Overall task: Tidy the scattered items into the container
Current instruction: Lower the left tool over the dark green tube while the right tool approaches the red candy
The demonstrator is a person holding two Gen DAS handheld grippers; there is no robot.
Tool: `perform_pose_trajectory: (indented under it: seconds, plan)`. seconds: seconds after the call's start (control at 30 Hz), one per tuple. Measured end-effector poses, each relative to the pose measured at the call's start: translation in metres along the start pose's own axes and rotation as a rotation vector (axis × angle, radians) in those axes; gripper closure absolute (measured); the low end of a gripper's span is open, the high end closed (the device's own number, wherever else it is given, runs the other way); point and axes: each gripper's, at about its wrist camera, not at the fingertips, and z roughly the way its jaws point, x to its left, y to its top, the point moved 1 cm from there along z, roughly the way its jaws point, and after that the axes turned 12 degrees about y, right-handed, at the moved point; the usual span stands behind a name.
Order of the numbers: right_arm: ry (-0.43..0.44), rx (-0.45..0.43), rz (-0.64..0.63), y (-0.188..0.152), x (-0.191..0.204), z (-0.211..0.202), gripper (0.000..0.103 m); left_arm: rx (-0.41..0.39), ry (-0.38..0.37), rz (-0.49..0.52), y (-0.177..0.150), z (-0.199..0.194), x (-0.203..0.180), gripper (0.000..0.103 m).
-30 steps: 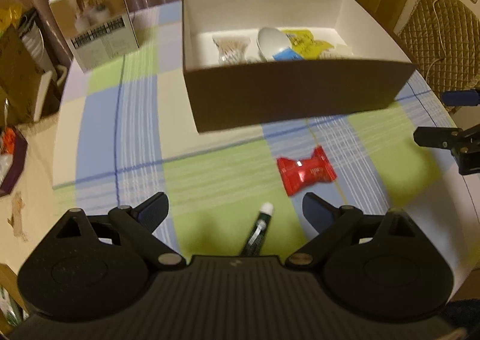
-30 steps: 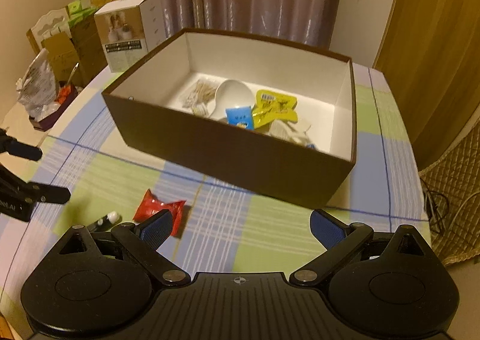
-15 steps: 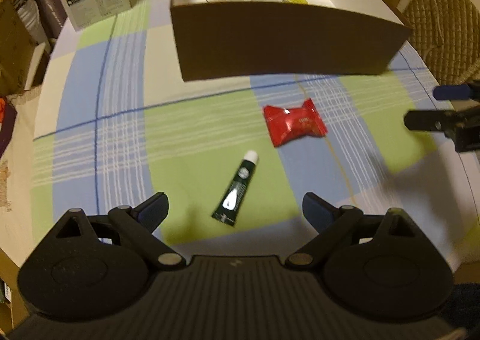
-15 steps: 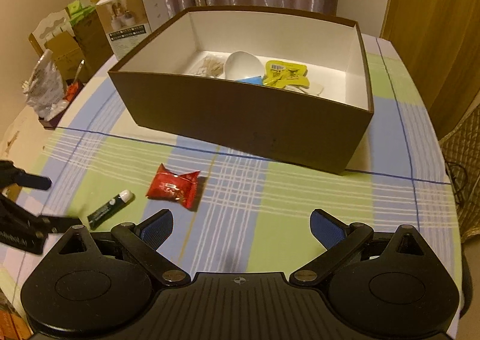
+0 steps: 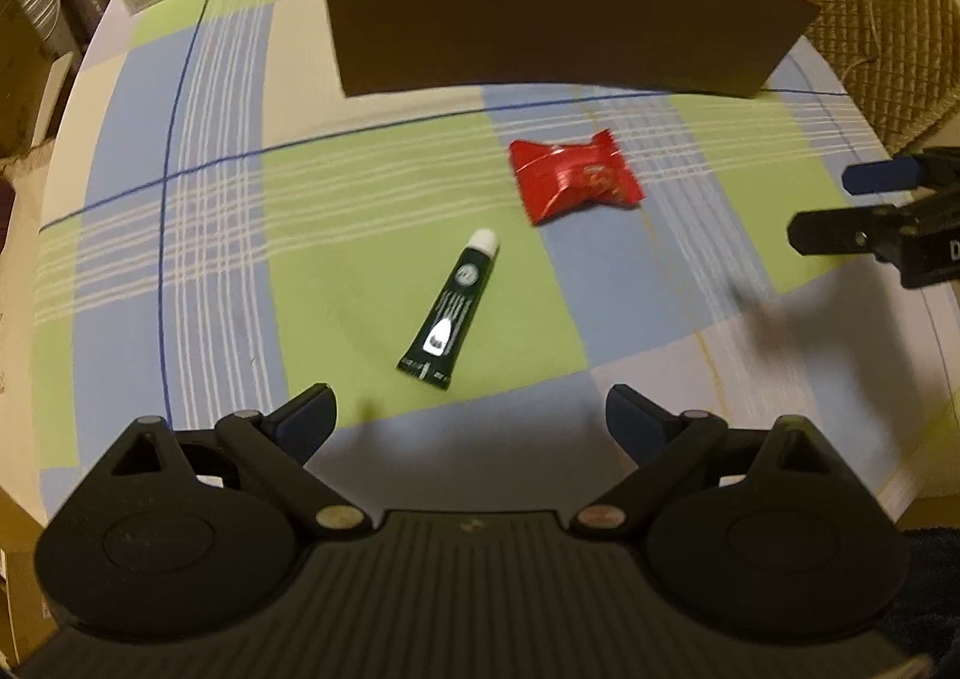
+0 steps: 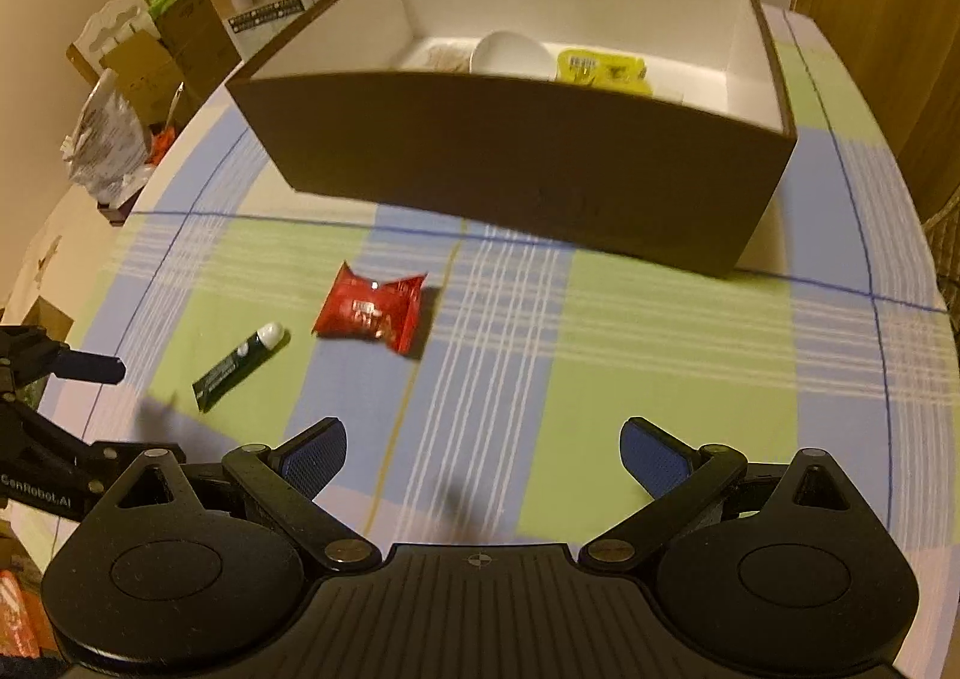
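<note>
Dark green tube (image 5: 451, 312) dead ahead of left gripper (image 5: 468, 418), jaws apart, cap toward the box (image 5: 558, 13); right gripper (image 6: 483, 454) likewise agape, farther off.

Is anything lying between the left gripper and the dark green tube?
No. In the left wrist view, only bare checked tablecloth separates the open left gripper from the tube. The red packet lies beyond the tube.
</note>
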Motion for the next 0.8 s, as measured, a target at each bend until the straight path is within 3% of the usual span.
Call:
perform_pose_trajectory:
  seconds: [0.23,0.43,0.7,0.8]
  plan:
    - [-0.028,0.059,0.009,-0.007,-0.002,0.010,0.001,-0.020,0.039,-0.016,-0.008,0.004,0.004,0.008]
    - [0.031,0.017,-0.005,-0.013,0.000,0.002,0.001,-0.001,0.055,-0.016,-0.010,0.009,0.004,0.008]
    - [0.042,-0.006,-0.091,-0.019,0.006,0.009,0.001,0.011,-0.047,-0.068,-0.009,0.012,0.011,0.009]
    - [0.009,0.012,-0.067,-0.018,-0.001,0.014,0.001,-0.020,-0.017,-0.058,-0.006,0.011,0.011,0.009]
